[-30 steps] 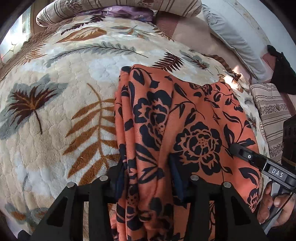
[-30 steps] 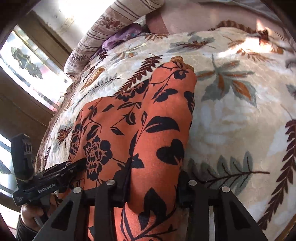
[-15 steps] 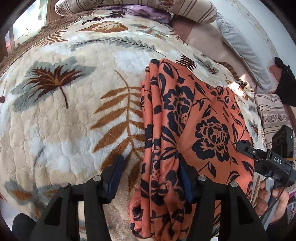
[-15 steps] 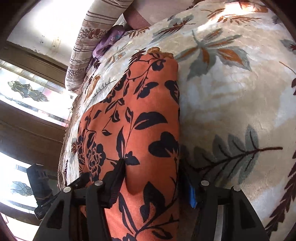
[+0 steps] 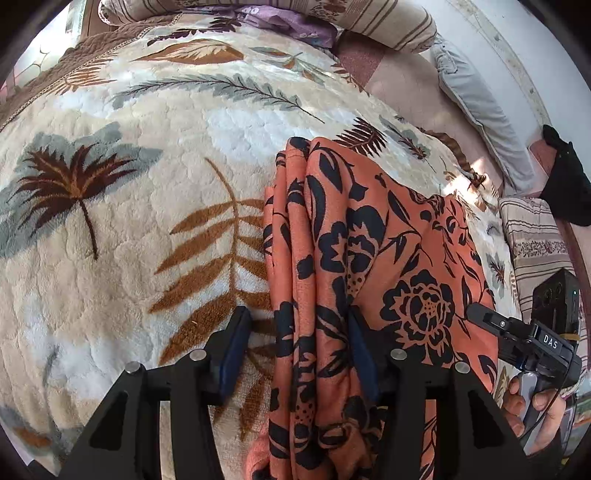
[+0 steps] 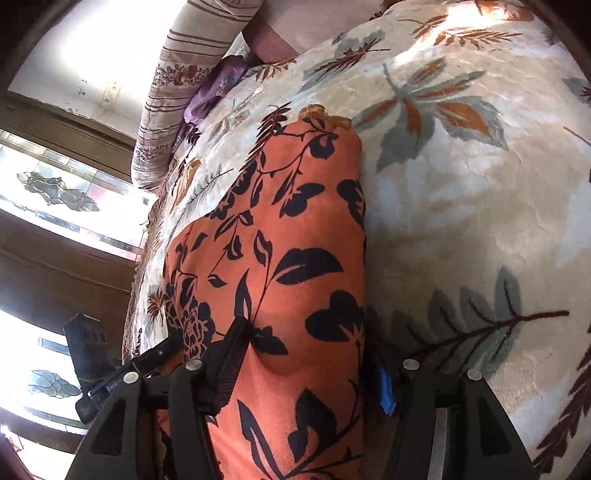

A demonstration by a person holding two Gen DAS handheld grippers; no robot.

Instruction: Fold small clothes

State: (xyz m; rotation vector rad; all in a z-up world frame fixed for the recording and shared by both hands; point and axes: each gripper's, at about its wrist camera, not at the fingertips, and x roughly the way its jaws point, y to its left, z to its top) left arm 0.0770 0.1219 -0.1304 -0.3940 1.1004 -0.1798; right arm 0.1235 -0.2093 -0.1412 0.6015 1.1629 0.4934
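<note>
- Left wrist view: shows the left gripper (image 5: 299,332) with jaws apart and closing, no longer biting the fabric on both sides as a second ago.
- Finds the left pad (image 5: 236,347) down on the blanket (image 5: 122,280), just clear of the cloth; the other pad tucked against the cloth's bunched long edge.
- Places the orange floral cloth (image 5: 369,240) folded on the bed, its layered edge running between the jaws and away toward the pillows; lower and flatter than a second ago.
- Off to the lower right, the right hand (image 5: 532,402) wrapped round a black handle (image 5: 532,343) lettered DAS, over the cloth's right side.
- Around: a striped bolster (image 5: 369,18) along the bed's far end, a purple cloth (image 5: 284,22) against it, a grey pillow (image 5: 480,103) by the wall, a black item (image 5: 565,184) at the right edge.
- Right wrist view: shows the right gripper (image 6: 306,354) with jaws standing wider than a second ago, straddling the cloth's rounded right fold.
- Sees one fingertip (image 6: 232,354) denting the fabric from the left; the blue-edged pad (image 6: 384,387) sitting at the cloth's right edge, down against the blanket; no clamp.
- Frames the scene more rolled than a second ago, with the patterned glass window (image 6: 55,192) filling the left side.
- Puts the cloth lengthwise up the middle, ending short of the bolster, nothing lying on it.
</note>
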